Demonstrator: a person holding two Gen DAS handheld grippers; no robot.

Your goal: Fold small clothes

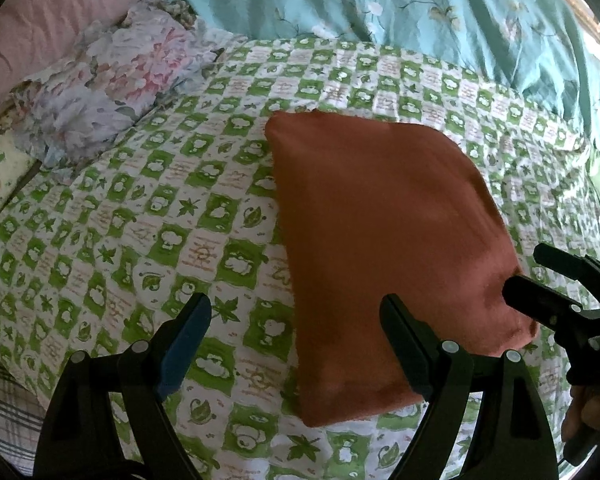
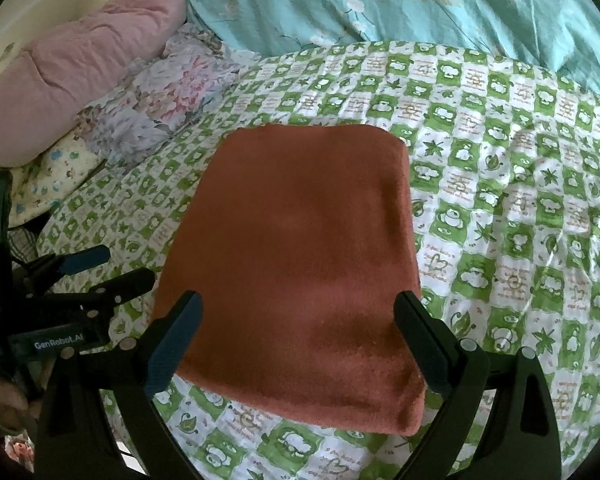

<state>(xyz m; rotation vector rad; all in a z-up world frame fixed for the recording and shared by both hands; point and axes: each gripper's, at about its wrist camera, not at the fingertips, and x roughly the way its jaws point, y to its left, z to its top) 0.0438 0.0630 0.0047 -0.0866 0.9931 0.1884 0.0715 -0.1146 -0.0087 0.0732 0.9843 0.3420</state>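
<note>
We're on a bed, its green-and-white checked quilt (image 2: 500, 184) spread wide, teal floral duvet (image 2: 420, 4) bunched behind. The rust-orange fleecy cloth (image 2: 300, 264) lies flat mid-quilt as a tidy rectangle, so the folding looks nearly or fully done. Left gripper (image 1: 296, 344) hangs spread beside it, empty; right gripper (image 2: 298, 340) is spread over its near edge, gripping nothing. One label reads "GenRobot.AI" (image 2: 59, 345).

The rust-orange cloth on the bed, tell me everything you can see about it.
The rust-orange cloth is a fuzzy, towel-like piece folded into a thick, roughly rectangular pad with rounded corners and a layered near edge. It lies flat on the green-and-white checked bedspread. Both tongs are open: the right tongs straddle its near end, and the left tongs sit by its near left side. Neither clearly grips it.
</note>
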